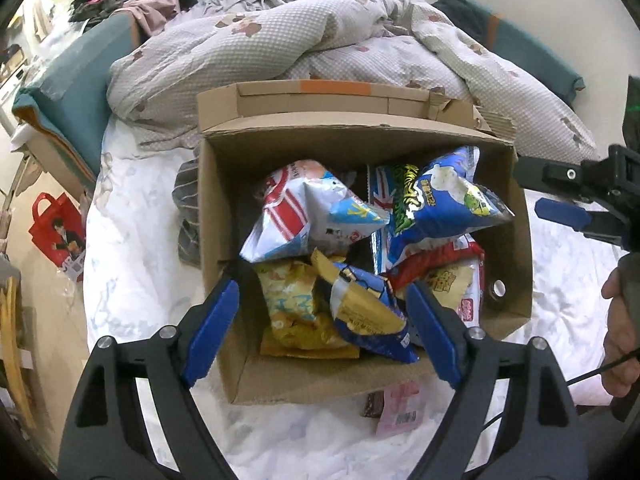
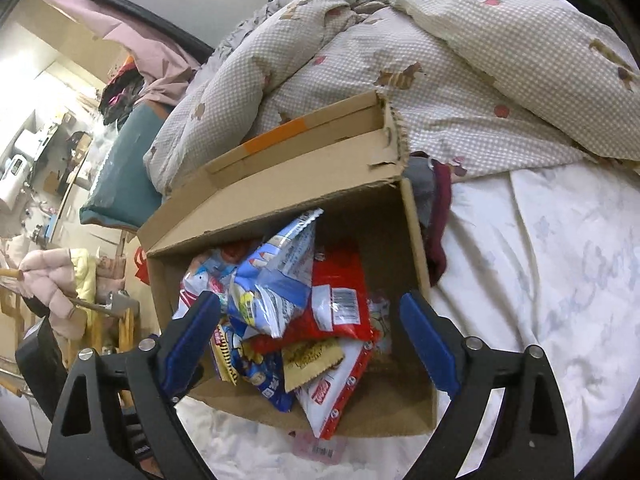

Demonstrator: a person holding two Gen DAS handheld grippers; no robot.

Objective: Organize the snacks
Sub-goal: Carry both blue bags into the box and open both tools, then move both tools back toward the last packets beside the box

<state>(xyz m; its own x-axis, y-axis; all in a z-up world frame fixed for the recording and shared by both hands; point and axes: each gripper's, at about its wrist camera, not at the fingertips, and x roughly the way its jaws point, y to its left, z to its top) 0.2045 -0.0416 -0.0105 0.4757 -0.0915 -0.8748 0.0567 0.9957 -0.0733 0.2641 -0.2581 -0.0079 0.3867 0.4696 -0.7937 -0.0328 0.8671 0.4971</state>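
Crinkly foil snack bags [image 1: 316, 208] heap inside the cardboard box [image 1: 224, 208] – lower packets half buried; both left gripper [image 1: 320, 312] and right gripper [image 2: 310, 334] jaws spread, empty, above it.

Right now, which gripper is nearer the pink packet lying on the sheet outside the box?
Left. The left gripper hangs open over the box's near end, just above the pink packet. The right gripper is open off the box's far right side.

Matt brown cardboard box [image 1: 224, 208], torn rough edge; glossy crinkled plastic snack bags [image 1: 316, 208]; soft cloth quilt [image 1: 280, 40]
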